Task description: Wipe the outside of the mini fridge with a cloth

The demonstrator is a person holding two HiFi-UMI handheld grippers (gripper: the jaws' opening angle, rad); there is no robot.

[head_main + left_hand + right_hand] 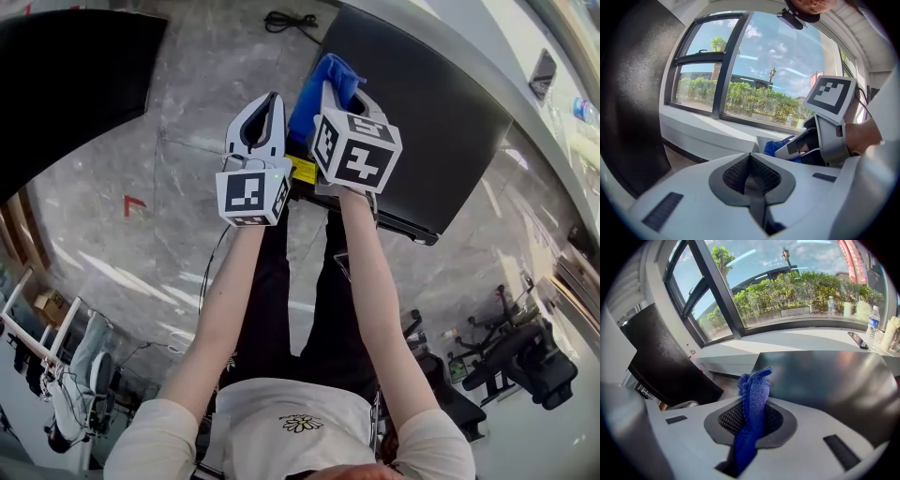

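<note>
The cloth (755,394) is blue and knitted, bunched into a narrow fold and pinched between the jaws of the right gripper (751,420); its crumpled free end stands up past them; the mini fridge (829,380) is a dark, smooth-topped box just beyond, the cloth held over its near edge.

The mini fridge (422,122) stood on the floor (178,197), ahead and to the right of the person, with another cabinet (66,84) well apart to its left. The left gripper (274,101) and right gripper (330,92) were side by side by the fridge's left edge. The cloth (339,70) sat between the right gripper's jaws. Behind the fridge ran a window sill (797,341), with a phone (858,340) and a water bottle (873,324) on its right part.
</note>
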